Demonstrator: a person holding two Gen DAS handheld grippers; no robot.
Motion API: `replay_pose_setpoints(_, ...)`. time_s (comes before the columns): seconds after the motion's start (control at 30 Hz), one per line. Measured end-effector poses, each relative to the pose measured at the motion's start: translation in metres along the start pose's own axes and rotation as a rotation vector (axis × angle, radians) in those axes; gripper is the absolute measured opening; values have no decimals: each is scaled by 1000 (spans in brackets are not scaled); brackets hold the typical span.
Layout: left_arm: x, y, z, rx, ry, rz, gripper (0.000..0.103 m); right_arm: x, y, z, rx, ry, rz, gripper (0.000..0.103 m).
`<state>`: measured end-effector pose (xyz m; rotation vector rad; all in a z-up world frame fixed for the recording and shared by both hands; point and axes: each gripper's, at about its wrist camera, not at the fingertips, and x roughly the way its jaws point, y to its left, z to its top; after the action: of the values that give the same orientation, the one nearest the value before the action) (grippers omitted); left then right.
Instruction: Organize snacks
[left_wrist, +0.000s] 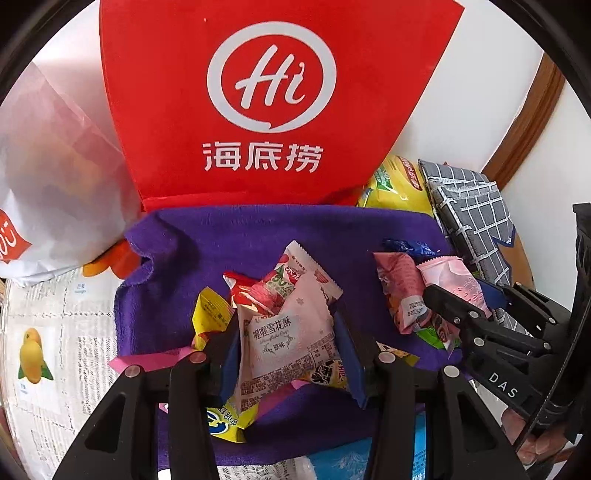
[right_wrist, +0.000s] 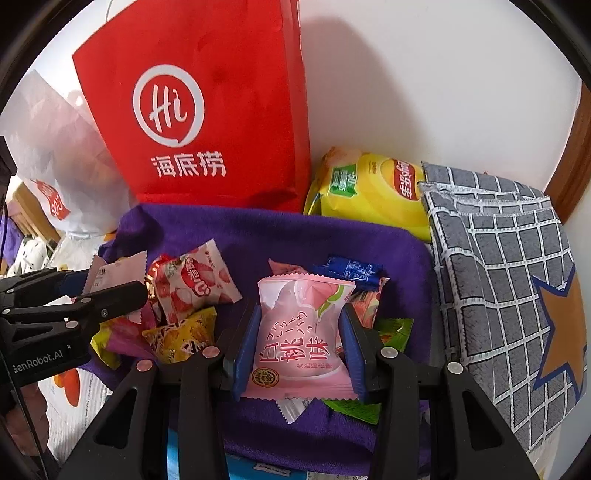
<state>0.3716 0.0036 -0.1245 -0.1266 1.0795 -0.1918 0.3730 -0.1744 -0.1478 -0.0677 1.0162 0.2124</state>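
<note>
Left gripper (left_wrist: 288, 350) clamped on pale pink-white foil snowflake-crisp packet (left_wrist: 284, 332), right gripper (right_wrist: 301, 347) clamped on puffy pink peach-flavour packet (right_wrist: 299, 332), both over purple fleece cloth (right_wrist: 295, 232); light, crinkly, slippery, probably crushable, so best pinched mid-body, gently.

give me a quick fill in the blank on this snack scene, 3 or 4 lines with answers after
1. The snacks lie on a ____ towel.
2. The right gripper is shut on a ____ peach packet.
3. The tall bag behind the towel is ____.
4. The left gripper is shut on a white packet; the chip bag by the wall is ____.

Answers: purple; pink; red; yellow
</note>
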Motion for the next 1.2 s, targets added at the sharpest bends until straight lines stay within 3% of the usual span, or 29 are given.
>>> replay_pose_setpoints(0.33,3,-4,-2,24,12,-15,47,3,-1,0,6,7,-17,45)
replay_pose_setpoints(0.4,3,-5,-2,25,13,-17,47,3,0,0,5,6,-7,47)
replay_pose_setpoints(0.47,5,-5,-2,26,17,-13,48,0,0,0,10,1,2,58)
replay_pose_setpoints(0.63,8,-4,-3,26,35,-13,48,-7,1,0,9,-24,-3,61)
replay_pose_setpoints(0.77,8,-4,-1,22,33,-21,51,-14,-3,1,33,-44,13,63)
replay_pose_setpoints(0.87,5,-4,0,18,34,-18,60,-20,-2,3,32,-49,16,63)
replay_pose_setpoints(1.07,-11,-4,2,19,13,8,62,-35,-2,7,41,-54,-11,65)
replay_pose_setpoints(1.2,-31,-8,3,34,-13,28,62,-60,-5,3,68,-67,-75,65)
